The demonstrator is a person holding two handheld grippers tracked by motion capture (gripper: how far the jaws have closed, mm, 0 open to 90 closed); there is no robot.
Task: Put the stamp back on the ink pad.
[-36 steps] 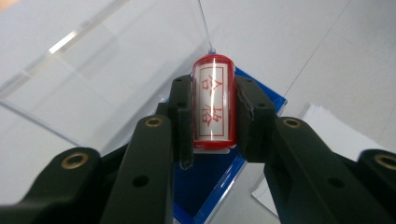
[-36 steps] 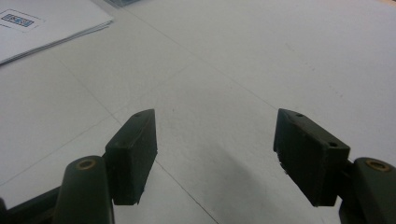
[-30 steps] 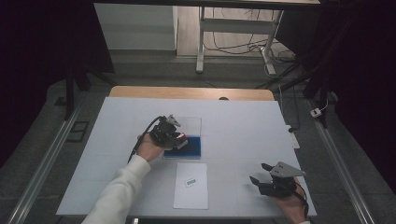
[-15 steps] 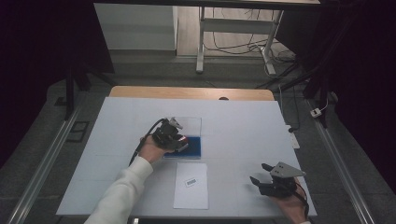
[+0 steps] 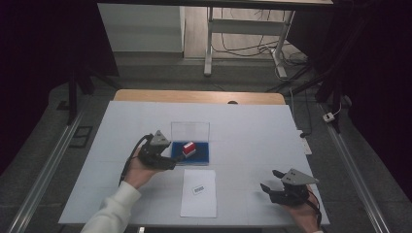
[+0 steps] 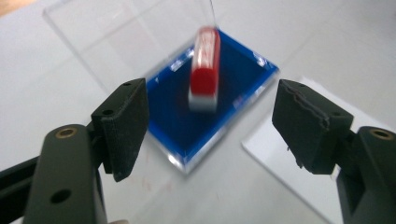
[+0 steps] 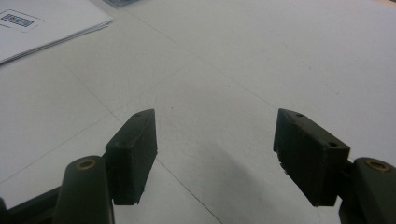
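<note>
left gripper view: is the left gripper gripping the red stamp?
No. The left gripper has its jaws apart with nothing between them, and the red stamp sits beyond them on the blue pad.

The stamp [image 6: 204, 65] is smeared by motion in the left gripper view, so its label cannot be read. The clear lid [image 6: 126, 37] is cut off by that picture's top edge. The print on the paper [image 5: 198, 190] is too small to read from above; in the right gripper view the paper [image 7: 42, 25] runs off the left edge.
</note>
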